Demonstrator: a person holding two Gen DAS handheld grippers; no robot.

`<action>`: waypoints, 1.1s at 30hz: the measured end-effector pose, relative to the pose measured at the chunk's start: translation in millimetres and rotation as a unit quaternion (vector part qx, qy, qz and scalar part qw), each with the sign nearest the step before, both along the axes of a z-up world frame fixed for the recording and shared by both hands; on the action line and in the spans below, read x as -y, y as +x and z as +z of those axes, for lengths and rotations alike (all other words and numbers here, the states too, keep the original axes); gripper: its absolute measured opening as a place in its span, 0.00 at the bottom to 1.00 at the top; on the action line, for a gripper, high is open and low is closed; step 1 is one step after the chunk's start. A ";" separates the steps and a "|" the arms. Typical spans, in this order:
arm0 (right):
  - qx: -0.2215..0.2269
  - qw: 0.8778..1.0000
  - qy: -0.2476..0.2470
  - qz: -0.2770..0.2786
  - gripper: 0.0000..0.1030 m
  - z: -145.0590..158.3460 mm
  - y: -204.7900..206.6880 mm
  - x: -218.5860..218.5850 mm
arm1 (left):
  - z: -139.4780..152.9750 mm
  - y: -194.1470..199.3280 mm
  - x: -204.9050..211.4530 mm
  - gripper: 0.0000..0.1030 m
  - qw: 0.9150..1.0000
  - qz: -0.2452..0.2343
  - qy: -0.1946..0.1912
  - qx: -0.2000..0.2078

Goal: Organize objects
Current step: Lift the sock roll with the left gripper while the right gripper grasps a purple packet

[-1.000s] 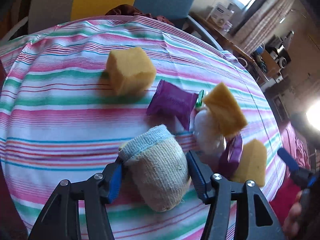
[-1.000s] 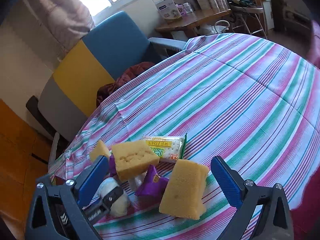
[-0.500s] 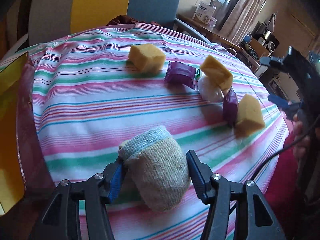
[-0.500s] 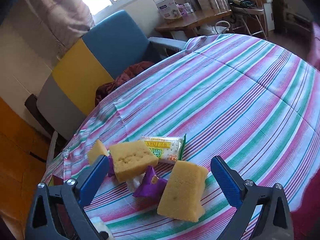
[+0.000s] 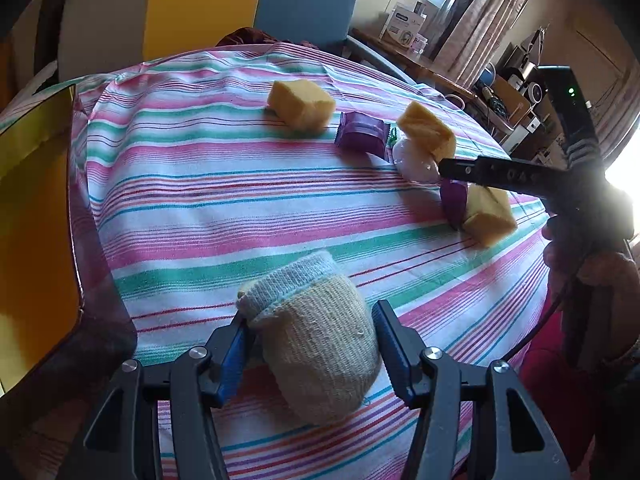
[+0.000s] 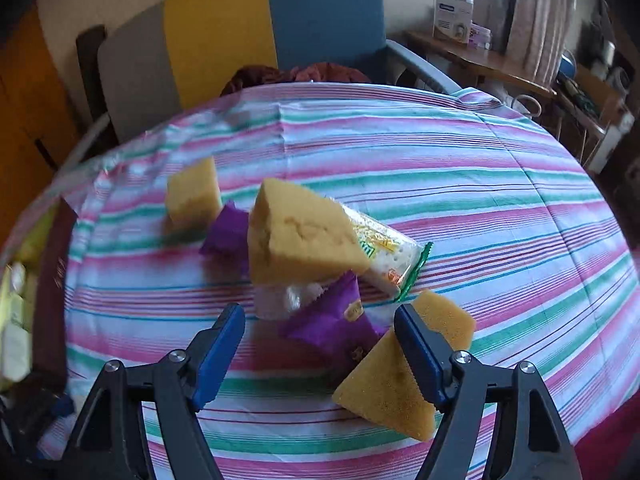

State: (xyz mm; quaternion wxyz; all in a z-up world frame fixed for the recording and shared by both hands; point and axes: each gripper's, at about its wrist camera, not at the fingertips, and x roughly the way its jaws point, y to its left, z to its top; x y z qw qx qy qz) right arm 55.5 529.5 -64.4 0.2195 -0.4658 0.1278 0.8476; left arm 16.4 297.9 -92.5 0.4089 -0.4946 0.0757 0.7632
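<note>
Left gripper (image 5: 310, 350) clamps the rolled sock (image 5: 316, 344); right gripper (image 6: 320, 344) closing above purple packet (image 6: 332, 322).

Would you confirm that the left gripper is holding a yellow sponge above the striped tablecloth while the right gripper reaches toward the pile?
Not quite: the left gripper holds a rolled beige sock, not a yellow sponge, as the left wrist view shows. It is above the striped tablecloth, and the right gripper reaches toward the pile.

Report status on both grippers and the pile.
Left gripper shut on rolled sock. Right gripper open, fingers just narrowing over purple packet, near sponge against the right-hand finger. Pile jumbled: cracker pack pinned under a sponge.
</note>
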 end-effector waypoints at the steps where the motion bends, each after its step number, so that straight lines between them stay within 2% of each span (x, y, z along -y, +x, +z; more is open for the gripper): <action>1: 0.008 1.000 0.012 0.004 0.76 -2.0 -1.0 1.7 | -0.2 -0.1 0.4 0.58 1.000 0.000 0.001 0.002; 8: 0.042 0.997 0.060 0.032 0.77 -8.9 -7.1 10.4 | -2.7 -2.6 2.8 0.58 1.000 -0.001 0.009 0.012; 11: 0.061 0.991 0.105 0.054 0.76 -13.7 -14.8 18.3 | -3.3 -2.8 2.8 0.58 1.000 0.000 0.011 0.014; 12: 0.067 0.989 0.117 0.060 0.72 -15.1 -17.2 19.7 | -3.4 -2.3 3.3 0.58 1.000 -0.001 0.011 0.014; 14: 0.075 0.986 0.130 0.070 0.55 -18.4 -20.8 20.0 | -3.9 -1.9 3.1 0.58 1.000 0.000 0.011 0.015; 16: 0.089 0.985 0.130 0.073 0.44 -23.3 -23.2 18.9 | -4.4 -1.9 2.7 0.58 1.000 0.000 0.011 0.015; 21: 0.089 0.988 0.099 0.079 0.43 -22.3 -22.1 20.6 | -4.8 0.5 2.0 0.58 1.000 -0.004 0.009 0.007; 26: 0.079 0.993 0.067 0.061 0.43 -21.4 -18.8 13.2 | -5.1 1.1 1.8 0.58 1.000 -0.004 0.009 0.005; 33: 0.077 0.994 0.061 0.056 0.44 -22.1 -19.5 14.5 | -4.7 1.2 2.5 0.58 1.000 -0.005 0.009 0.007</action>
